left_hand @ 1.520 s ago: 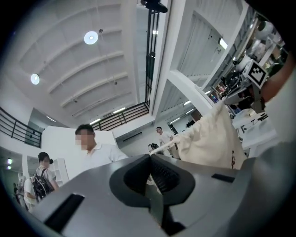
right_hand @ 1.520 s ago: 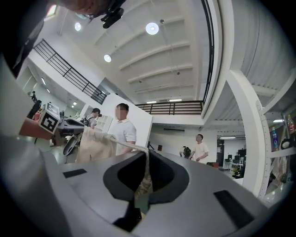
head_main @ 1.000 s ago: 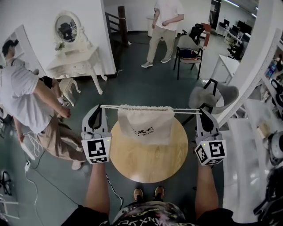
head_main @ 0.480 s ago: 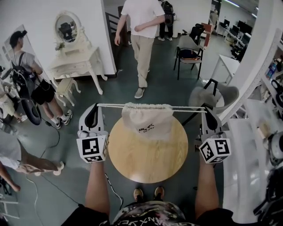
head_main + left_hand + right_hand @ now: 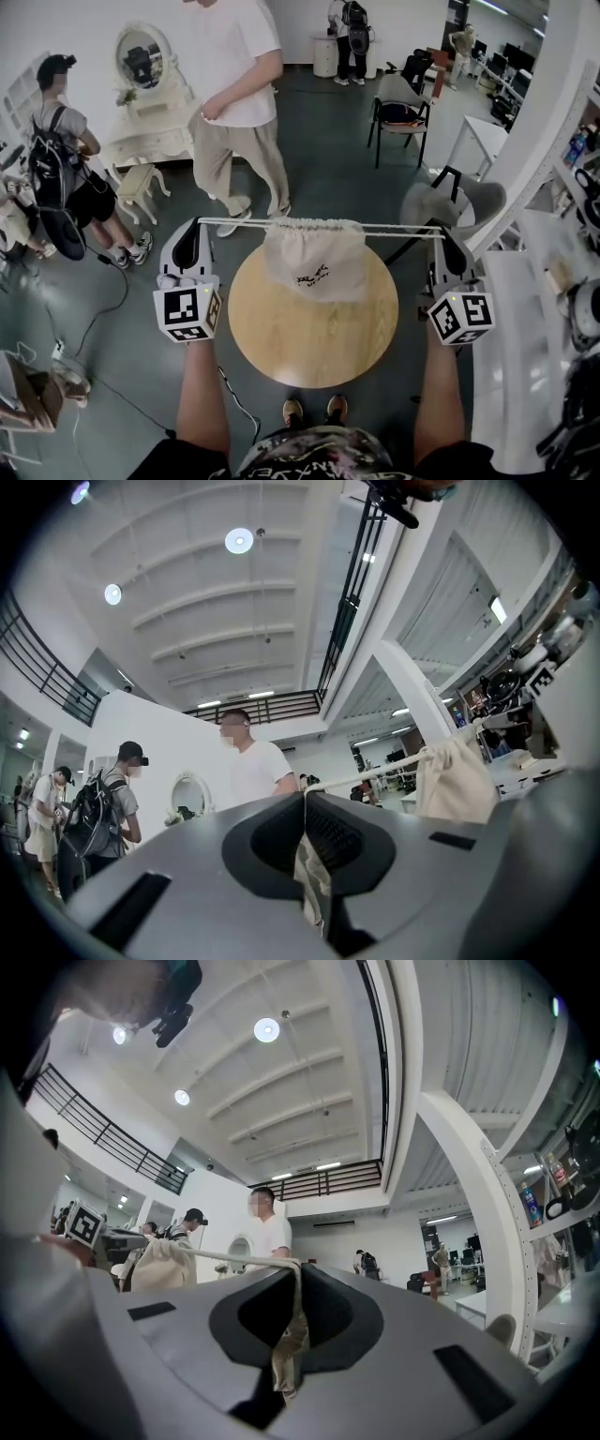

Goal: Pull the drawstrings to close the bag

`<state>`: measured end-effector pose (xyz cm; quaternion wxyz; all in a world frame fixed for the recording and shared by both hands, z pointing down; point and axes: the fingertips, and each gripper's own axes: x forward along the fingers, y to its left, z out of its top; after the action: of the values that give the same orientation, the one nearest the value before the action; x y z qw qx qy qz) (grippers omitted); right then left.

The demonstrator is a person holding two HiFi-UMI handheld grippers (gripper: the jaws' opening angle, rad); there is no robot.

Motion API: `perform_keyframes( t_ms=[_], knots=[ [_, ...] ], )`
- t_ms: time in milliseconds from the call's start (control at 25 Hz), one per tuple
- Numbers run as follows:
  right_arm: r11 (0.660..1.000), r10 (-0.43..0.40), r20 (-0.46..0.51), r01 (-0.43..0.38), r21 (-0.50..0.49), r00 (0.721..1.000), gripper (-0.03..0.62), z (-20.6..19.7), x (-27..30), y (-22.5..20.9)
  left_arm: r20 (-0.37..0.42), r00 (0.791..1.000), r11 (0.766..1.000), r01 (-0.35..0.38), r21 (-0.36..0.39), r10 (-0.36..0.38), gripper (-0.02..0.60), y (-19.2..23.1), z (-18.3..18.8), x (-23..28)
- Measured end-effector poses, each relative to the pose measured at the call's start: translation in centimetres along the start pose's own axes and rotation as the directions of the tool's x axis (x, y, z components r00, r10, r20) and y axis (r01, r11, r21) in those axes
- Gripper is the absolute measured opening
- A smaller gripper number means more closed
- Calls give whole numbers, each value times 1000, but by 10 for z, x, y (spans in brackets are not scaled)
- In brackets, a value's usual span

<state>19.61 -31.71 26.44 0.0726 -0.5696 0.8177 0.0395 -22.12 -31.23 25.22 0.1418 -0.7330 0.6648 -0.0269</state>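
round wooden counter (image 5: 309, 347) with a drawstring bag (image 5: 314, 267) held over its far edge
the bag hangs midway between the claws, mouth gathered; its drawstrings (image 5: 239, 222) run level and taut to both sides because the left claw (image 5: 200, 223) and right claw (image 5: 441, 231), each pinched on a cord end, pull apart.

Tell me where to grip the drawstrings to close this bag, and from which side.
Grip the drawstrings at their free ends, one each side of the bag, coming from outside. They leave both ends of its gathered mouth in one level line, so outward pulls cinch it. The left gripper and right gripper are shut there.
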Motion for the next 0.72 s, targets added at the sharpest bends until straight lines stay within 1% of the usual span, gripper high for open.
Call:
perform_keyframes(
  t_ms=[440, 560, 720],
  knots=[
    [1000, -15, -1, 15, 8, 1000, 3, -1, -4, -9, -7, 1000, 1000, 13, -23, -13, 18, 7, -1, 1],
    [1000, -21, 6, 21, 15, 1000, 3, 1, -2, -6, -5, 1000, 999, 16, -50, -16, 18, 17, -4, 4],
    [999, -26, 9, 26, 19, 1000, 3, 2, -1, -13, -5, 1000, 997, 13, -72, -13, 18, 17, -5, 7]
  ],
)
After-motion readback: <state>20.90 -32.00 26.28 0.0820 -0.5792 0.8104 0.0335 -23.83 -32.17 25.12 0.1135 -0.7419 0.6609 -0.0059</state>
